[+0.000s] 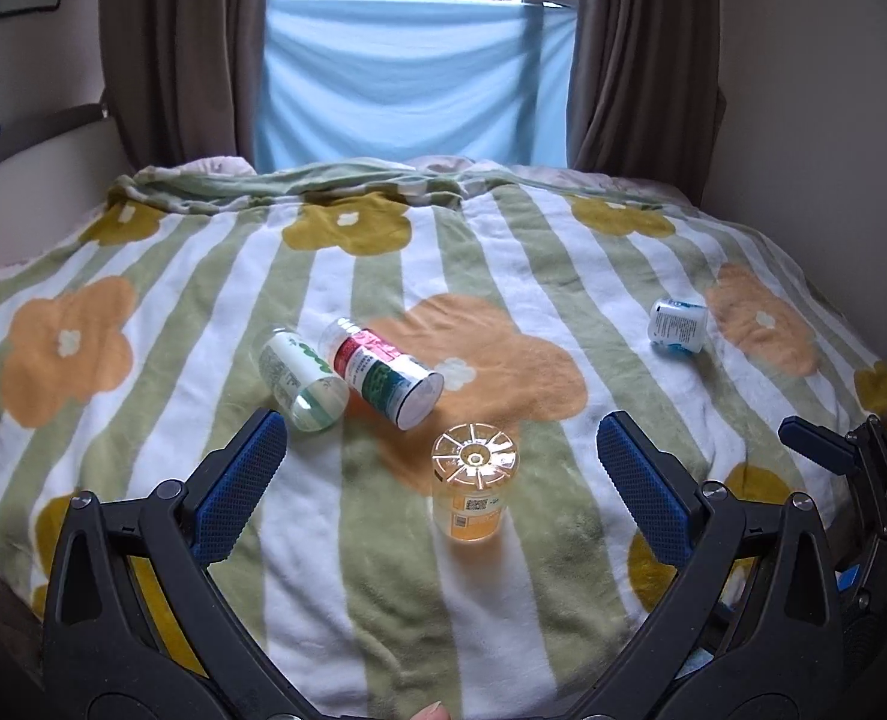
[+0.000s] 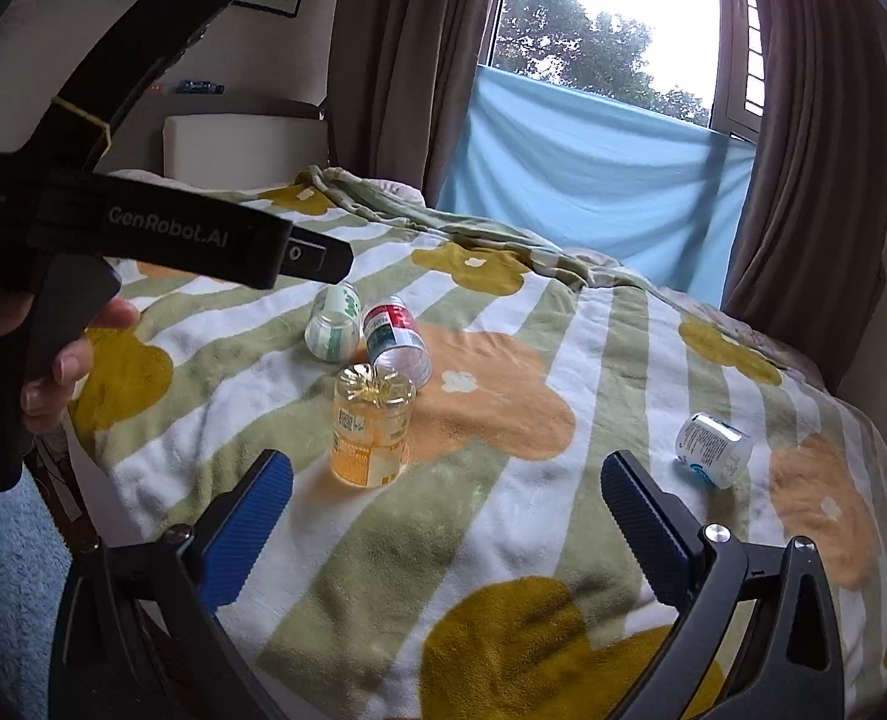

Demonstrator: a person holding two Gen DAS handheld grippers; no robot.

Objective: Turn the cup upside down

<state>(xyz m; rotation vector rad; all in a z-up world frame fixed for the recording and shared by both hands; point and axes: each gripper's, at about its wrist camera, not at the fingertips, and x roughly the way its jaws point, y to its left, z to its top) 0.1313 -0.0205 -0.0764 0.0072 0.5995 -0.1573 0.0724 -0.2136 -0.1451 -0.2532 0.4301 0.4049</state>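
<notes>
A clear cup with an orange label [image 1: 472,489] stands upside down on the flowered blanket, its ribbed base up; it also shows in the right wrist view [image 2: 374,429]. My left gripper [image 1: 440,474] is open, one finger on each side of this cup, not touching it. My right gripper [image 2: 446,495] is open and empty, with the orange cup just ahead near its left finger. A green-labelled cup [image 1: 302,381] and a red-and-green-labelled cup [image 1: 383,378] lie on their sides beyond. A blue-and-white cup [image 1: 679,324] lies on its side at the right.
The striped flower blanket [image 1: 503,276] covers a bed that drops off at the near and right edges. Brown curtains [image 1: 641,60] and a blue cloth [image 1: 407,78] hang at the window behind. The left gripper's body [image 2: 143,234] and the hand holding it fill the right wrist view's left side.
</notes>
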